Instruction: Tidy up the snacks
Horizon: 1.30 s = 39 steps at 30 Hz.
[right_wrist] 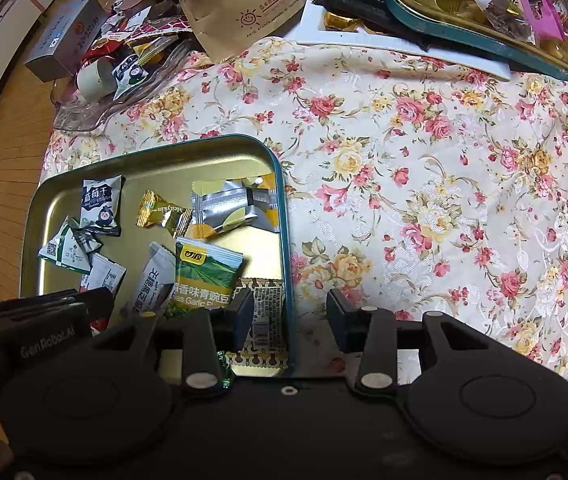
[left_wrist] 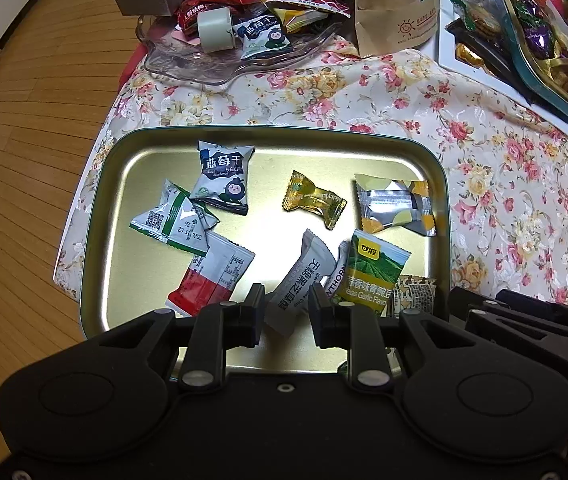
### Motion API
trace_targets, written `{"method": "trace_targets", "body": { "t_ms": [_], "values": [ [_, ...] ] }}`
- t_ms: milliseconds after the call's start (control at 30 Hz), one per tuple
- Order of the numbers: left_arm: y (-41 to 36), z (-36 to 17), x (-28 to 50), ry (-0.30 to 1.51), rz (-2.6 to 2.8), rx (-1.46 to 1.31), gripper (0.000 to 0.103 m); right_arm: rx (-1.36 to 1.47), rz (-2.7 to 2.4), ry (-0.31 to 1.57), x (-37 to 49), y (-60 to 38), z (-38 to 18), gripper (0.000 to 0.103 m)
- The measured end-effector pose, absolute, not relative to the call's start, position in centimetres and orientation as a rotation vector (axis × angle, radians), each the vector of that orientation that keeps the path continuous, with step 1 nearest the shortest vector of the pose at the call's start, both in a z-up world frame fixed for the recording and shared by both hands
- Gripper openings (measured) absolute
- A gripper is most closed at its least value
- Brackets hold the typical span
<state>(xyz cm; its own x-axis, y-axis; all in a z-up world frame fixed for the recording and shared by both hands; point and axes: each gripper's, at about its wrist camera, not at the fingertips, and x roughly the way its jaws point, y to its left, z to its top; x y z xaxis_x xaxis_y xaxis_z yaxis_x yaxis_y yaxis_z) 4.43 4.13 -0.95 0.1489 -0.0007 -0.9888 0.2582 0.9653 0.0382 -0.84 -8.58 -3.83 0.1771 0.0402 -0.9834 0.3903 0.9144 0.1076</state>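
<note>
On the flowered cloth of the counter (left_wrist: 363,92) sits a shallow gold tin tray (left_wrist: 132,184) with a teal rim, and the loose snacks lie scattered flat in it.

Going from the left of the tray: a green-and-white packet (left_wrist: 172,220), a blueberry packet (left_wrist: 224,176) just behind it, and a red-and-white sachet (left_wrist: 208,280) nearer the front. All look light, thin and crinkly, probably slick film; the sealed end seams are the sensible place to pinch, since the middles would slide or crush.

The left gripper (left_wrist: 285,312) hangs over the tray's near edge, jaws partly apart on either side of a grey-white sachet (left_wrist: 303,276). Whether the pads actually press it cannot be told.

Further right lie a gold twist-wrapped candy (left_wrist: 313,200), likely hard inside, best taken by the body rather than the twisted ends; a silver-and-yellow packet (left_wrist: 395,204); and a green pea packet (left_wrist: 371,272), puffier, so its contents may crack under a hard squeeze.

The right gripper (right_wrist: 289,316) straddles the tray's right rim, jaws half apart with nothing gripped; a patterned packet (right_wrist: 264,312) lies beneath its left finger.
</note>
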Motion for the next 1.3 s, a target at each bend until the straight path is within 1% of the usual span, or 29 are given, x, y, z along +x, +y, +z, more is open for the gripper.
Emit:
{"method": "trace_targets", "body": {
  "t_ms": [1300],
  "values": [
    [3.44, -0.90, 3.97, 1.387, -0.184, 0.271, 0.034, 0.375, -0.250, 1.374, -0.83, -8.60, -3.60, 0.044]
  ]
}}
